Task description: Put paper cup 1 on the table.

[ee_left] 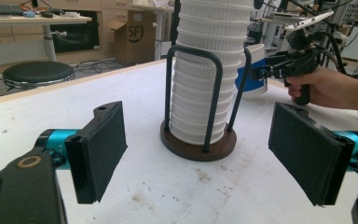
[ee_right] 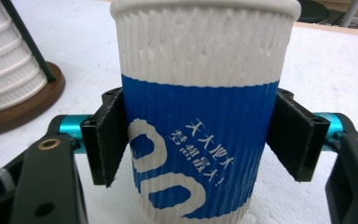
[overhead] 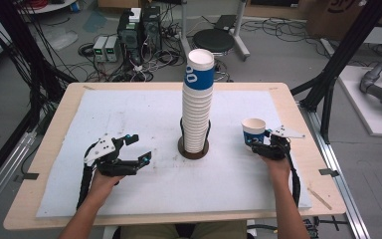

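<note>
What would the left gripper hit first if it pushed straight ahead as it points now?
Likely the cup holder with its cup stack, centred ahead of the open left gripper; bare table lies before it.

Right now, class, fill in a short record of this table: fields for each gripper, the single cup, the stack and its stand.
left gripper: open, holds nothing, left of the stack
right gripper: shut on the cup
cup: upright, white with blue band, right of the stack
stack of cups: tall, upright in the stand
stand: round brown base, dark wire uprights
</note>
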`<state>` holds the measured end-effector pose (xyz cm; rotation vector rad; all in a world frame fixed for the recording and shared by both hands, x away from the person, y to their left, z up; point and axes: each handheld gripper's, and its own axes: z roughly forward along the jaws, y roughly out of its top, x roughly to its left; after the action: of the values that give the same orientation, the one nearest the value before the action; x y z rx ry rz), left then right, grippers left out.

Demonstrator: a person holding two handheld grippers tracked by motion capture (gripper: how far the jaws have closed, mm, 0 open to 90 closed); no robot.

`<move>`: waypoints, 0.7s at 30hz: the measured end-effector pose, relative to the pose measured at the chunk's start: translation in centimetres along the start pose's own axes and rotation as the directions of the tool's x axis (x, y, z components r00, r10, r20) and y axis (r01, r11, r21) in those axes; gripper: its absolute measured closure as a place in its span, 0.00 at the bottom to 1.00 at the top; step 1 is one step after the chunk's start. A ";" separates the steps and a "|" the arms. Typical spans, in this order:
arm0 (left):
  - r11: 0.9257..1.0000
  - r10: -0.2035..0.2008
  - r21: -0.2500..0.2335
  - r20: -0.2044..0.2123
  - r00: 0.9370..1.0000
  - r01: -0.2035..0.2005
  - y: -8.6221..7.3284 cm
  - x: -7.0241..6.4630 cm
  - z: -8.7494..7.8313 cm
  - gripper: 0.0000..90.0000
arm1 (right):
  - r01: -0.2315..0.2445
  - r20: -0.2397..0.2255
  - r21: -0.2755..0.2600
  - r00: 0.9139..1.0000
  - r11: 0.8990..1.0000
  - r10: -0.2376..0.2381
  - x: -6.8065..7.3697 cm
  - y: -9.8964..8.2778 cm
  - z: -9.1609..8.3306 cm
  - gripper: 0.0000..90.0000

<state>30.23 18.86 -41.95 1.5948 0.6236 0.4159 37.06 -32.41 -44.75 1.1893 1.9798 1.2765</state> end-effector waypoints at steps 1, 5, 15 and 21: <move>1.000 -0.001 -0.002 -0.003 1.000 0.001 0.0 0.0 0.0 0.21 | 0.001 -0.001 0.005 1.000 1.000 -0.001 0.0 0.0 -0.1 0.31; 1.000 -0.001 -0.003 -0.004 1.000 0.001 0.0 0.0 -0.1 0.21 | 0.013 -0.006 0.019 1.000 1.000 -0.013 -0.1 0.0 -0.4 0.30; 1.000 0.000 -0.001 -0.005 1.000 0.000 0.0 0.0 0.0 0.21 | 0.020 -0.032 0.053 0.999 0.998 -0.018 -0.6 -0.8 -1.9 0.29; 1.000 0.003 0.003 -0.003 1.000 -0.003 0.0 0.0 0.0 0.21 | 0.029 -0.033 0.075 0.999 0.997 -0.027 -0.7 -1.0 -2.3 0.23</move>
<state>30.27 18.88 -41.97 1.5986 0.6249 0.4201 35.19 -34.27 -44.69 1.1788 2.0766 1.2237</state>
